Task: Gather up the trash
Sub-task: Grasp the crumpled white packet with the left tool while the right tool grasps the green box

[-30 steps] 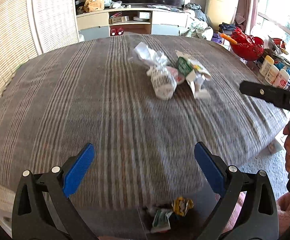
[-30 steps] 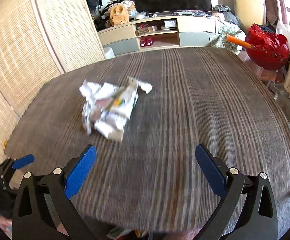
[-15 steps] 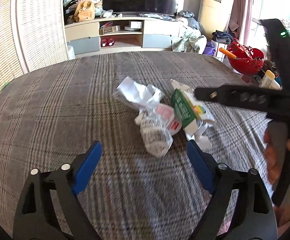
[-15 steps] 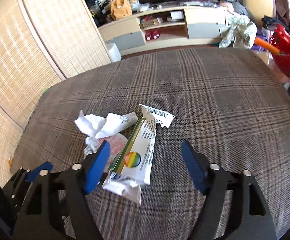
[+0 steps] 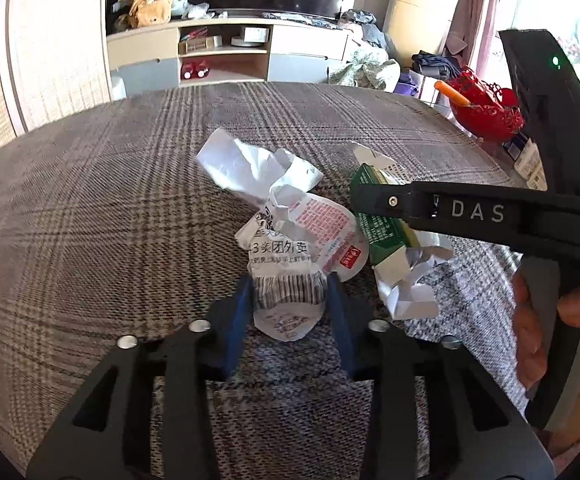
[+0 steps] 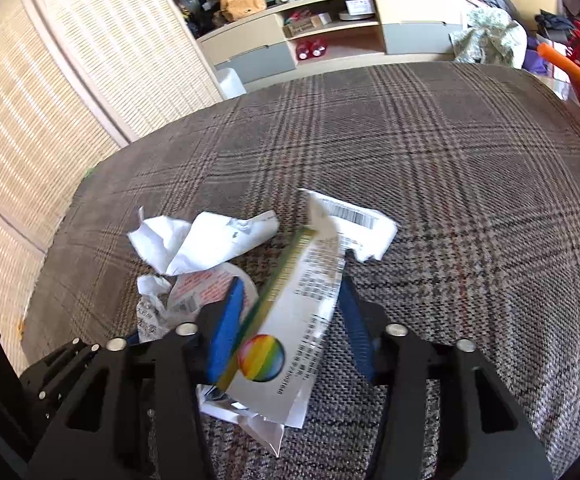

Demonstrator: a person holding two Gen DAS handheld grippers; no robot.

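On the brown plaid fabric surface two pieces of trash lie side by side, and each hand has one straight ahead of its own fingers. Farthest left, the left gripper straddles the near end of the crumpled white paper bag printed with black text and a barcode; its blue pads are closing and appear to touch the barcode band on both sides, a light pinch rather than a firm clamp as far as I can judge. The bag's long axis runs away from the gripper, so the fingers cross it squarely.

Just right of it lies the flattened green-and-white carton with a rainbow circle, touching the bag. The right gripper brackets it, jaws closing – the left pad sits against the green edge, the right pad at the white edge, contact unclear. The carton also points lengthwise away, slightly tilted. A person's hand holds that gripper's handle.
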